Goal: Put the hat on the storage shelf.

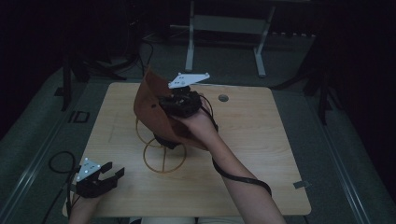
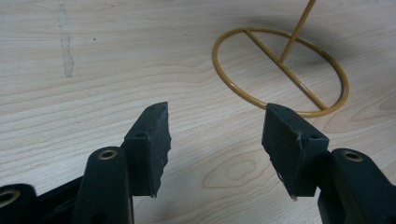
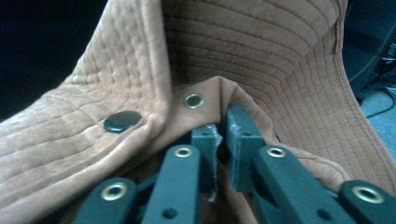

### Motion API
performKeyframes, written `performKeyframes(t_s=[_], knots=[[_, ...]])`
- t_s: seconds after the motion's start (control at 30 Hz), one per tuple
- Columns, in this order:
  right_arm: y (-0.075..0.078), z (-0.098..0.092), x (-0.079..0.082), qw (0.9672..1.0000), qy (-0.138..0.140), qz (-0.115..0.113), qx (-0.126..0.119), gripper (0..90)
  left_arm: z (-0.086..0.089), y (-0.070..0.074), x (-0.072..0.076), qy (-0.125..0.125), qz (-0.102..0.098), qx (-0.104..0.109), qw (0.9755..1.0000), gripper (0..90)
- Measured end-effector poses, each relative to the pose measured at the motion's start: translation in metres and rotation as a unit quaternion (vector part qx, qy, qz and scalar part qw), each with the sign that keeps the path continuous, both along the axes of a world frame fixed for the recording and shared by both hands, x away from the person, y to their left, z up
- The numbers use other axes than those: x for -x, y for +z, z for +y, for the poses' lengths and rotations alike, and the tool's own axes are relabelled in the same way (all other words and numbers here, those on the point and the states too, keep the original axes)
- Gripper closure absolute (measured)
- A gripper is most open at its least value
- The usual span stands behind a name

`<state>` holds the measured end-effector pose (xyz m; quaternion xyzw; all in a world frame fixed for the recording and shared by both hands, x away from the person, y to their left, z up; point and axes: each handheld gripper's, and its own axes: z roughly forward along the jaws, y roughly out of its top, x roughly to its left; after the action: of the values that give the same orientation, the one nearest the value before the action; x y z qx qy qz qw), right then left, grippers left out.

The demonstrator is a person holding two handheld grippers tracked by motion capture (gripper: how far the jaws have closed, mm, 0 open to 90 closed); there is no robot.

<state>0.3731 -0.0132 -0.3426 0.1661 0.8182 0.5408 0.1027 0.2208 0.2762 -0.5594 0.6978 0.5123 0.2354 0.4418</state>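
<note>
A brown quilted hat [image 1: 152, 109] with a wide brim is held up above the middle of the table. My right gripper [image 1: 180, 105] is shut on a fold of the hat [image 3: 261, 51] near a brass eyelet [image 3: 194, 101] and a dark snap button [image 3: 122, 121]. Under the hat stands a yellow wire stand [image 1: 164, 157] with a ring base; its ring [image 2: 280, 70] and slanted rod lie just ahead of my left gripper [image 2: 217, 140]. That left gripper [image 1: 102, 176] rests low at the table's front left corner, open with nothing between its jaws.
The light wooden table [image 1: 261, 140] has a small round hole [image 1: 223, 98] near its far edge. A black cable [image 1: 243, 177] trails from my right gripper along the forearm. White frame legs [image 1: 189, 46] stand on the grey floor behind the table.
</note>
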Motion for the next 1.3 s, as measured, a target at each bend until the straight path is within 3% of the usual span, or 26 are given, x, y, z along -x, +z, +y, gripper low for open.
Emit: performKeyframes(t_s=[0.07,0.23,0.37,0.43,0.53,0.63,0.8,1.0,1.3], knots=[[-0.003,0.004,0.003,0.9999,0.013,-0.002,0.006,67.6,0.0,0.0,0.0,0.001,0.0,0.0,1.0,42.4],[-0.014,0.014,0.01,0.9985,0.022,-0.039,0.032,42.9,0.0,0.0,0.0,-0.001,-0.002,0.003,1.0,42.3],[-0.02,0.02,0.018,0.9948,0.007,-0.08,0.062,29.3,-0.001,-0.001,0.0,-0.003,0.0,0.003,1.0,42.4],[-0.023,0.022,0.021,0.9929,0.004,-0.097,0.069,28.6,-0.002,-0.001,0.0,-0.004,0.0,0.004,1.0,42.4],[-0.025,0.023,0.024,0.9921,-0.004,-0.105,0.069,28.4,-0.002,-0.002,0.0,-0.003,0.001,0.005,1.0,42.3],[-0.023,0.02,0.023,0.9937,-0.002,-0.093,0.062,24.9,-0.001,-0.002,0.0,-0.003,0.002,0.006,1.0,42.3],[-0.017,0.01,0.02,0.9947,0.009,-0.075,0.071,15.8,-0.001,-0.004,-0.001,-0.001,0.004,0.004,1.0,42.4],[-0.009,-0.015,0.017,0.9965,0.013,-0.077,0.032,14.8,-0.003,-0.004,-0.001,-0.005,0.004,0.005,1.0,42.3],[-0.005,-0.059,0.01,0.9962,-0.025,-0.078,0.029,15.3,-0.004,-0.005,-0.001,-0.006,0.002,0.004,1.0,42.2]])
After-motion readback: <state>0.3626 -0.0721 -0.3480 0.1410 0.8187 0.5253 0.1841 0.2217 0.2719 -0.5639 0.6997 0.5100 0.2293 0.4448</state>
